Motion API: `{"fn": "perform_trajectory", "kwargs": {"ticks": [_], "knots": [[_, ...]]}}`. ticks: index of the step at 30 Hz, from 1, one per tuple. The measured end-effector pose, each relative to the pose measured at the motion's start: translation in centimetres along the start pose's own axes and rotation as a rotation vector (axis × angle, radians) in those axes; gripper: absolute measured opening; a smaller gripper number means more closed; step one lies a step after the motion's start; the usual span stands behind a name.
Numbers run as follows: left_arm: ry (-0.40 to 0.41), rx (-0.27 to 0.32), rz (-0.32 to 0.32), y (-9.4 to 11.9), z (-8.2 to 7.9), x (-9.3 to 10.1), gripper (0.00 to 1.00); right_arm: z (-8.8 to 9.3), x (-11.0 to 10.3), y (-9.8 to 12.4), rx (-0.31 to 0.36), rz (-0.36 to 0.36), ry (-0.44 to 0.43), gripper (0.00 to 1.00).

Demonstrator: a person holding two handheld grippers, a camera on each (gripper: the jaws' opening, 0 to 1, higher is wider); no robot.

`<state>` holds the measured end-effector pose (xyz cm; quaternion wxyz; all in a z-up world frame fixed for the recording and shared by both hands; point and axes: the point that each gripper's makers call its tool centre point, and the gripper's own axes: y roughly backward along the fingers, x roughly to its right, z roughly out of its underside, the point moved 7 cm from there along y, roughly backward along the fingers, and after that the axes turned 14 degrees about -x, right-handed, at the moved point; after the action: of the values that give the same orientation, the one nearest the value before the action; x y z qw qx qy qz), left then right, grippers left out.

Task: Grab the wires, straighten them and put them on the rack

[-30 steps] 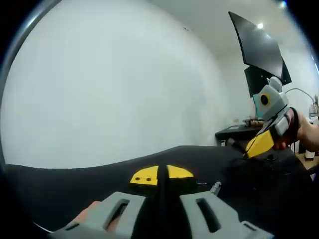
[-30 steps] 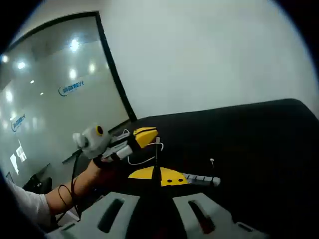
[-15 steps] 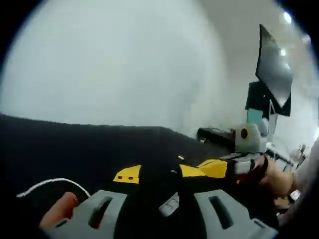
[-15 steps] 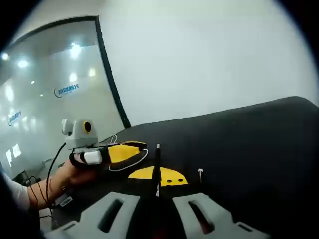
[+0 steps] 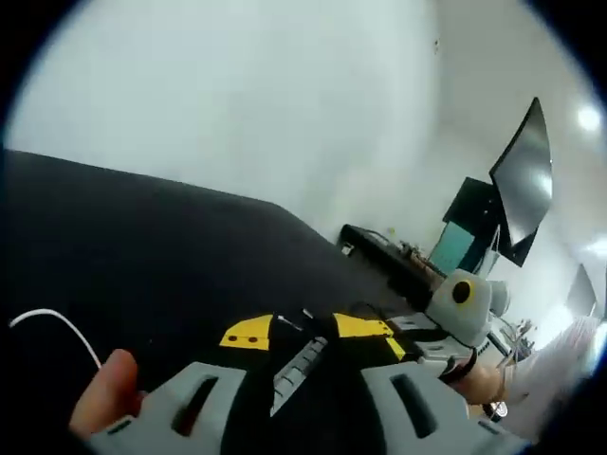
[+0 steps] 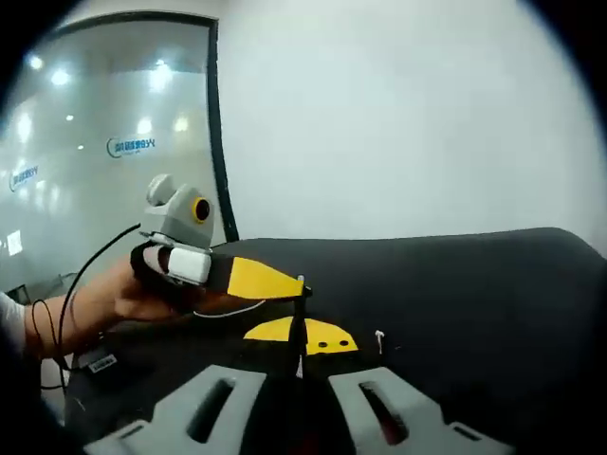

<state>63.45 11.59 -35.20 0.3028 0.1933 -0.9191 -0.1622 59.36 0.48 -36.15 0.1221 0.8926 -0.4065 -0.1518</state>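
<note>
In the left gripper view, the left gripper is clamped on a dark wire whose grey ribbed plug lies between its yellow tips; a thumb rests at its lower left, and a thin white wire curves over the black worktop beyond; the right gripper comes in just to the right, touching or nearly so. In the right gripper view, the right gripper is closed on the upright dark wire; a small white plug lies near; a glass partition stands far left.

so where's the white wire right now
In the left gripper view the white wire curves over the black table at the lower left, just above a fingertip.
</note>
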Motion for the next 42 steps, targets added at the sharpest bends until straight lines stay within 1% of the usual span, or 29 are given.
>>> {"fn": "perform_trajectory", "kwargs": {"ticks": [2,3,4,5,6,8,9,10,11,12,13,14,15,17,20,22,25,27,28,29,30,34,35,37,38,39,40,41,42], "knots": [[-0.049,-0.025,-0.019,-0.5,-0.3,0.0,0.22,0.1,0.1,-0.1,-0.001,0.007,0.004,0.00],[-0.050,-0.039,-0.011,-0.6,-0.5,0.1,0.17,0.2,0.1,-0.2,-0.007,0.017,0.017,0.00],[-0.046,-0.038,-0.012,-0.8,-0.8,0.1,0.16,0.3,0.4,-0.3,-0.011,0.030,0.022,0.00],[-0.085,-0.065,-0.032,-0.9,-1.0,0.0,0.16,0.3,0.5,-0.4,-0.009,0.035,0.024,0.00],[-0.115,-0.072,-0.045,-1.0,-1.0,0.0,0.16,0.3,0.6,-0.4,-0.011,0.043,0.022,0.00],[-0.196,-0.107,-0.106,-1.4,-0.8,-0.1,0.15,0.6,0.9,-0.6,-0.030,0.060,0.015,0.01],[-0.205,-0.111,-0.123,-1.6,-0.8,-0.1,0.11,0.7,1.0,-0.8,-0.046,0.059,0.018,0.01],[-0.220,-0.136,-0.177,-1.6,-0.8,-0.9,0.04,1.0,0.8,-0.9,-0.062,0.047,0.029,0.01],[-0.219,-0.186,-0.200,-1.7,-0.6,-1.3,0.04,1.4,0.4,-1.0,-0.086,0.039,0.044,0.05],[-0.214,-0.176,-0.182,-2.1,-0.8,-1.4,0.04,1.5,0.2,-1.0,-0.097,0.030,0.054,0.08],[-0.207,-0.176,-0.169,-2.1,-0.9,-1.6,0.04,2.0,-0.2,-1.2,-0.131,0.013,0.072,0.09],[-0.161,-0.188,-0.149,-2.1,-0.9,-1.8,0.04,2.3,-0.4,-1.3,-0.160,0.010,0.095,0.09],[-0.144,-0.195,-0.138,-2.2,-1.0,-2.1,0.04,2.6,-0.3,-1.2,-0.176,0.029,0.114,0.09],[-0.150,-0.209,-0.133,-2.6,-1.2,-2.5,0.05,2.6,-0.6,-1.0,-0.180,0.040,0.127,0.07],[-0.120,-0.214,-0.121,-3.3,-1.3,-3.0,0.05,2.6,-0.1,-0.8,-0.184,0.068,0.146,0.04],[-0.049,-0.210,-0.117,-3.7,-1.1,-3.0,0.05,2.3,0.3,-0.3,-0.187,0.087,0.133,0.00],[0.073,-0.178,-0.101,-4.1,-0.9,-3.2,0.04,2.0,0.6,0.2,-0.205,0.096,0.113,0.00],[0.125,-0.184,-0.101,-4.2,-0.3,-3.1,0.04,1.8,0.3,0.5,-0.196,0.100,0.120,0.00],[0.162,-0.164,-0.087,-4.3,-0.2,-2.9,0.04,1.8,0.2,0.6,-0.198,0.086,0.103,0.00],[0.195,-0.157,-0.067,-4.2,-0.1,-2.7,0.04,1.9,-0.2,0.5,-0.215,0.043,0.074,0.00],[0.213,-0.153,-0.055,-4.1,0.0,-2.5,0.04,2.0,-0.2,0.6,-0.242,0.032,0.030,0.00],[0.246,-0.137,0.003,-3.6,0.1,-1.6,0.04,2.1,-0.7,0.6,-0.263,0.010,0.033,0.00],[0.243,-0.135,0.002,-3.5,0.1,-1.4,0.04,2.1,-0.9,0.6,-0.259,0.015,0.054,0.00],[0.250,-0.146,-0.052,-3.9,0.4,-2.1,0.04,1.8,-0.7,0.5,-0.247,0.062,0.113,0.00],[0.259,-0.142,-0.049,-4.2,0.5,-2.3,0.04,1.8,-0.9,0.5,-0.244,0.086,0.162,0.00],[0.296,-0.128,-0.032,-4.5,0.5,-2.4,0.04,1.8,-1.0,0.5,-0.242,0.093,0.178,0.00],[0.303,-0.118,-0.012,-4.5,0.9,-2.0,0.04,1.7,-1.2,0.5,-0.237,0.094,0.208,0.00],[0.331,-0.115,-0.005,-4.6,0.9,-1.9,0.04,1.5,-1.4,0.4,-0.217,0.092,0.244,0.00],[0.319,-0.122,-0.022,-4.7,1.0,-1.8,0.04,1.0,-2.0,0.3,-0.172,0.088,0.309,0.00]]}}
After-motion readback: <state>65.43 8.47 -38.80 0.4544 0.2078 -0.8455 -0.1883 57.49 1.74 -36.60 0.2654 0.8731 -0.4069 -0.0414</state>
